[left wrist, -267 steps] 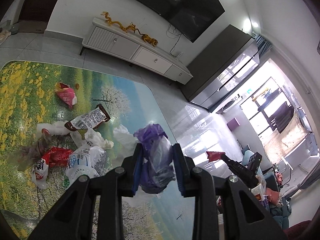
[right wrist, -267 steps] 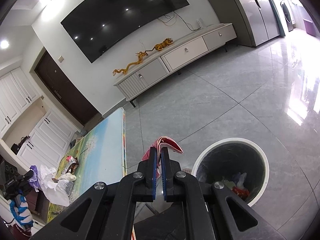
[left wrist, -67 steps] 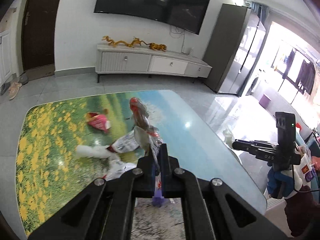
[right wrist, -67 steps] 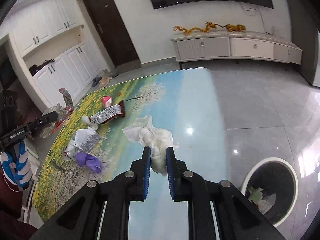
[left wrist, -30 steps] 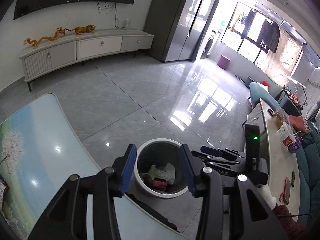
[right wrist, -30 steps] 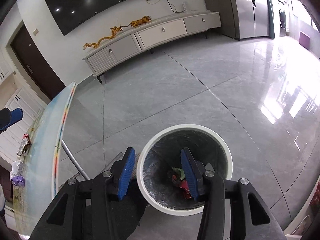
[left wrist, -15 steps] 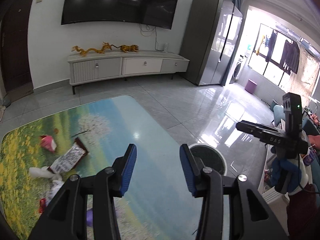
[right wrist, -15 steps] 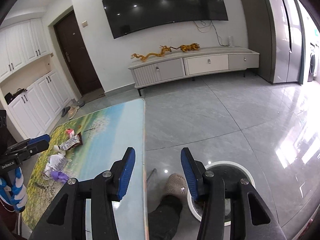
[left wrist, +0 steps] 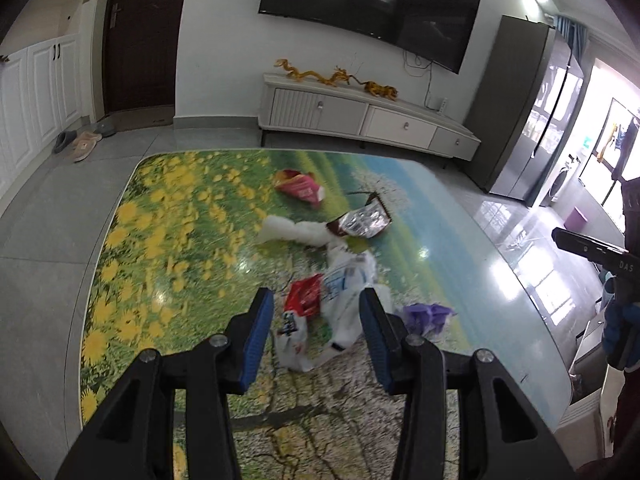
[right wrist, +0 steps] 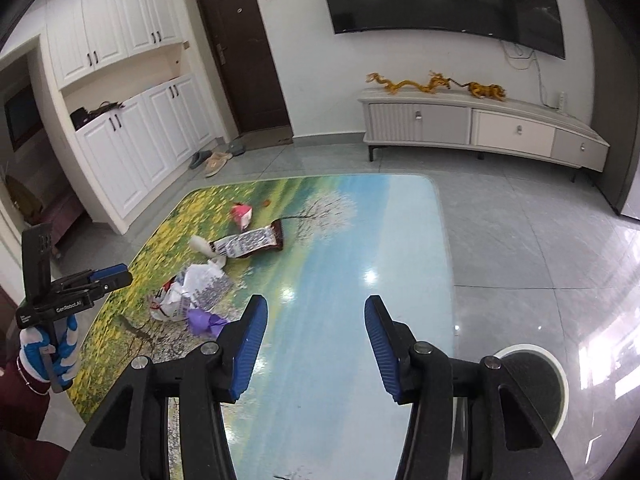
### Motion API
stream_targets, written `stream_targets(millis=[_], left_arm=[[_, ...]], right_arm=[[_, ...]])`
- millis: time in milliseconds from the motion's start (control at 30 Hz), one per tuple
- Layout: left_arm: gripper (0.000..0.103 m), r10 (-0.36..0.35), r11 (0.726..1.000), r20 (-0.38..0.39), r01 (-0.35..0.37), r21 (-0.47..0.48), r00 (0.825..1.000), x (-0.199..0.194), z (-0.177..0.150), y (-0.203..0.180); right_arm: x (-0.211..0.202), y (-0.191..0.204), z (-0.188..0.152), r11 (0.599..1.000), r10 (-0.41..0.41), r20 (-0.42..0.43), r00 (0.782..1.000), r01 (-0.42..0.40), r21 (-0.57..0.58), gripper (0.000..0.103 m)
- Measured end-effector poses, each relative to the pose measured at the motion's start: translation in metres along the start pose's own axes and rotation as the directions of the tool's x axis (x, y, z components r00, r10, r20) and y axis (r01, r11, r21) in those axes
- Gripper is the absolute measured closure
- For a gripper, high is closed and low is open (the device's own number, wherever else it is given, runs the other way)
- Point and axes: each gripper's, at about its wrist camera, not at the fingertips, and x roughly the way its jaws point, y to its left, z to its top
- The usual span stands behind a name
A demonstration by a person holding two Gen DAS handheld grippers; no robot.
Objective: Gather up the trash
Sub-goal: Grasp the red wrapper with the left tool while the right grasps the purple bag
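The left hand-held gripper, jaws apart and empty, hangs right over the white bag on the surface, nearer it than the right hand-held gripper, likewise apart and empty.

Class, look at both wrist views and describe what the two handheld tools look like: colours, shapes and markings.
Each tool is black, with two angular arms joined by silver screws and ending in ribbed blue pads. The left tool and the right tool look alike. Seen from the side, the left tool carries white lettering, an upright black block, and a blue-and-white grip. The right tool has white letters too.
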Motion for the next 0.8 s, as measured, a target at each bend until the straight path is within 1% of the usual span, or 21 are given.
stream_targets(millis=[67, 133, 200, 333, 500, 567, 633, 667, 733, 800], left_arm=[[0.06, -0.009, 1.0, -0.026, 0.008, -0.02, 1.0, 0.006, -0.008, 0.009], [0.06, -0.025, 0.999, -0.058, 0.023, -0.034, 0.998, 0.014, -0.015, 0.013], [0.06, -0.041, 0.998, -0.088, 0.038, -0.041, 0.995, 0.025, -0.02, 0.016], [0.06, -0.077, 0.996, -0.126, 0.072, -0.048, 0.989, 0.045, -0.021, 0.016], [0.061, -0.109, 0.993, -0.157, 0.1, -0.064, 0.982, 0.062, -0.02, 0.016], [0.067, -0.122, 0.991, -0.154, 0.113, -0.067, 0.981, 0.064, -0.02, 0.016], [0.078, -0.124, 0.991, -0.141, 0.115, -0.065, 0.982, 0.063, -0.021, 0.016], [0.079, -0.125, 0.991, -0.136, 0.117, -0.065, 0.983, 0.062, -0.021, 0.016], [0.085, -0.12, 0.991, -0.118, 0.113, -0.066, 0.986, 0.057, -0.021, 0.017], [0.085, -0.113, 0.992, -0.105, 0.106, -0.068, 0.988, 0.052, -0.022, 0.018]], right_arm=[[0.018, 0.014, -0.003, 0.999, 0.045, -0.042, 0.998, -0.046, -0.022, 0.05], [0.039, 0.031, -0.006, 0.994, 0.09, -0.093, 0.992, -0.095, -0.055, 0.046], [0.061, 0.049, -0.011, 0.985, 0.128, -0.15, 0.98, -0.144, -0.096, 0.046], [0.097, 0.078, -0.02, 0.965, 0.16, -0.234, 0.959, -0.202, -0.169, 0.045], [0.122, 0.092, -0.024, 0.947, 0.174, -0.287, 0.942, -0.24, -0.212, 0.045], [0.133, 0.094, -0.025, 0.945, 0.171, -0.305, 0.937, -0.244, -0.219, 0.045], [0.139, 0.094, -0.027, 0.944, 0.169, -0.318, 0.933, -0.245, -0.22, 0.045], [0.141, 0.093, -0.028, 0.944, 0.167, -0.323, 0.932, -0.245, -0.219, 0.045], [0.144, 0.091, -0.029, 0.945, 0.166, -0.329, 0.93, -0.245, -0.217, 0.045], [0.146, 0.09, -0.032, 0.945, 0.167, -0.333, 0.928, -0.247, -0.215, 0.049]])
